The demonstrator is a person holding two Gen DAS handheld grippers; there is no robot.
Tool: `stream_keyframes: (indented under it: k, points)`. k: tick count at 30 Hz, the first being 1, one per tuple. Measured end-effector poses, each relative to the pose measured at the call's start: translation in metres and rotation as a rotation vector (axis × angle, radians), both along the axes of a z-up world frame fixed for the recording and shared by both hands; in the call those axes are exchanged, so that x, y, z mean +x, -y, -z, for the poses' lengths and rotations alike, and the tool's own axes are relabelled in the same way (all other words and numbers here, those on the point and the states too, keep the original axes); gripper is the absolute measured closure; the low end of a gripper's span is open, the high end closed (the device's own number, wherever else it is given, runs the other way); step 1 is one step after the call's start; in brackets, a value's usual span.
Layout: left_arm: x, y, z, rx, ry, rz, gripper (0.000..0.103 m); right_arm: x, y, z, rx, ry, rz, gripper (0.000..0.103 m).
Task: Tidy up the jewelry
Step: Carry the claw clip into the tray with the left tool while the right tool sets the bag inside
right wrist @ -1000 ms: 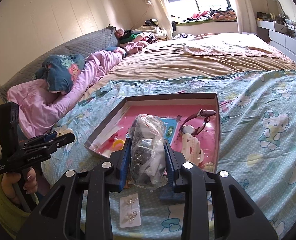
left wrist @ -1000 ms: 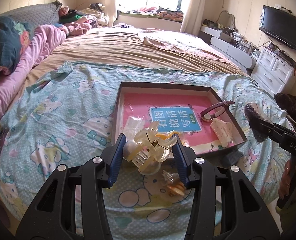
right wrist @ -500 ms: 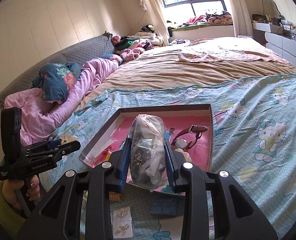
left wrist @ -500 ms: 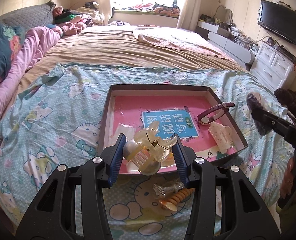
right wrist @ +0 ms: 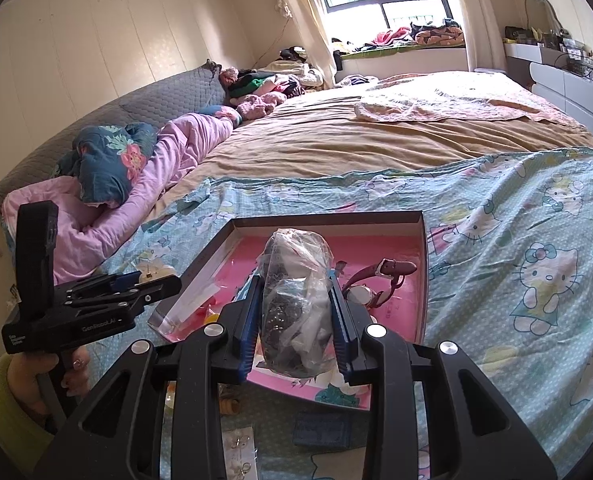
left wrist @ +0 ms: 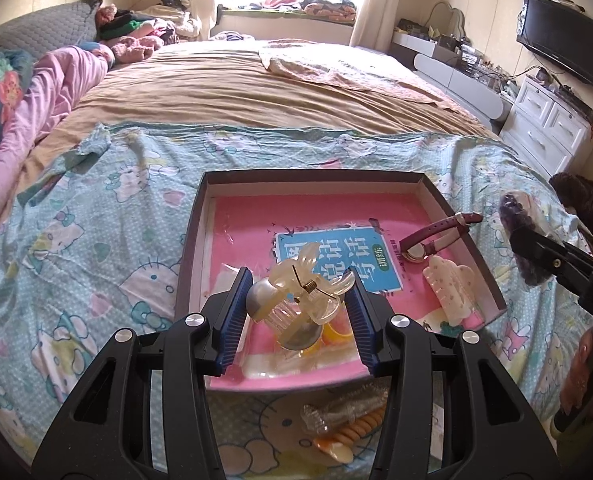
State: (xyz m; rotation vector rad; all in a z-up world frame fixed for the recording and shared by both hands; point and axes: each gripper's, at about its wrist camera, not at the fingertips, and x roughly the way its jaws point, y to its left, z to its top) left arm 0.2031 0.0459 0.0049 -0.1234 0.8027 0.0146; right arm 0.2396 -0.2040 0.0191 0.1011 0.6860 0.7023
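My left gripper [left wrist: 296, 312] is shut on a translucent cream claw hair clip [left wrist: 298, 300] and holds it above the near left part of the pink-lined box [left wrist: 312, 178]. My right gripper [right wrist: 296, 326] is shut on a clear plastic bag of dark jewelry [right wrist: 296, 300] above the box's near edge [right wrist: 328, 216]. Inside the box lie a maroon-strapped watch [left wrist: 436, 236], a white claw clip [left wrist: 452, 284] and a blue card [left wrist: 336, 256].
On the Hello Kitty sheet [left wrist: 76, 240] in front of the box lie a clear clip and an orange spiral hair tie [left wrist: 348, 420], an earring card [right wrist: 238, 452] and a small blue cloth piece [right wrist: 322, 428]. Bedding is piled at the left; a dresser [left wrist: 548, 132] stands at the right.
Both grippers have moved forward toward the box with their loads. The hair clip now hangs over the box's inside instead of the sheet in front of it.
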Motion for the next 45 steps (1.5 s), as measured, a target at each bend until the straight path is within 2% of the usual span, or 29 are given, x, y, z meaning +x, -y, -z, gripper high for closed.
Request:
stream_keyframes:
  k: [7,18,37,40,45]
  points:
    - [0.006,-0.005,0.009,-0.038,-0.008,0.004,0.065,0.009,-0.010,0.005,-0.025,-0.011,0.000,0.073]
    - [0.019,-0.006,0.032,-0.039,-0.051,0.022,0.065,0.019,-0.026,0.021,-0.068,-0.043,-0.002,0.073]
    - [0.033,-0.007,0.050,-0.017,-0.105,0.027,0.064,0.036,-0.049,0.059,-0.156,-0.126,-0.017,0.073]
    - [0.032,-0.009,0.049,-0.015,-0.099,0.016,0.049,0.036,-0.049,0.063,-0.161,-0.136,-0.016,0.073]
    - [0.030,-0.010,0.045,-0.012,-0.092,0.013,0.049,0.037,-0.048,0.066,-0.158,-0.154,-0.006,0.071]
